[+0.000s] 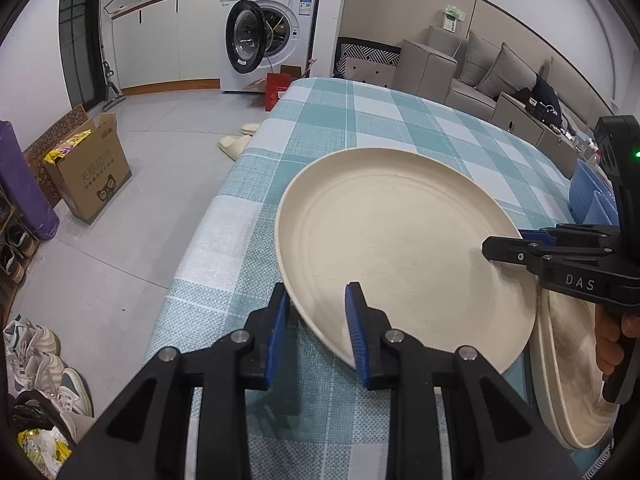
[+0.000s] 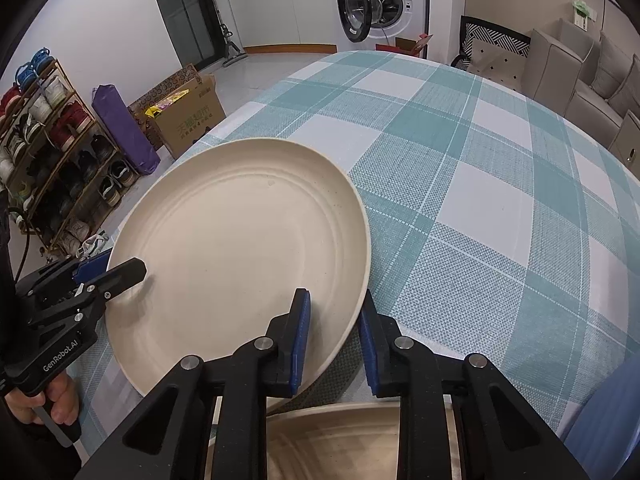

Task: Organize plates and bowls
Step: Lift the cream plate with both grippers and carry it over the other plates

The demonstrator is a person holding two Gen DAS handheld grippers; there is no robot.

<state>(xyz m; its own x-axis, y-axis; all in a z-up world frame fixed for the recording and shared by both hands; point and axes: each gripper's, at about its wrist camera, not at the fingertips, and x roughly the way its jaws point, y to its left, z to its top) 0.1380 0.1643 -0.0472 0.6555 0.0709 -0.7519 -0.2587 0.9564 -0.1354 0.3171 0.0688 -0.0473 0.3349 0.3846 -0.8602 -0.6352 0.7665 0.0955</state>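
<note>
Cream plate [image 1: 400, 248] held tilted above the checked worktop [image 1: 360, 120], near the worktop's left edge, with 1 tool at each of 2 opposite rim sections. Left tool [image 1: 318, 332]: its 2 blue-padded fingers [image 1: 356, 328] straddle the plate's near-left rim, 1 above and 1 below, with a visible gap on either side; whether the pads press the rim cannot be told from the left wrist view. In the right wrist view the same tool [image 2: 114, 270] meets the plate [image 2: 240, 248] at its left rim, the upper finger lying on the top face and the blue pad below. Right tool [image 2: 334, 336]: the rim passes between its 2 fingers [image 2: 300, 340], the left pad against the plate's inner face, the right finger just outside the rim; full clamping cannot be confirmed. A second cream plate [image 1: 572, 380] lies flat on the worktop below the raised one, toward the near-right corner; it also shows between the right tool's arms [image 2: 340, 440]. Blue dishes [image 1: 588, 200] stand at the worktop's right edge. Background: washing machine [image 1: 272, 32] with its door open, cardboard box [image 1: 92, 168] on the floor, shoe rack [image 2: 52, 152] at the wall.
</note>
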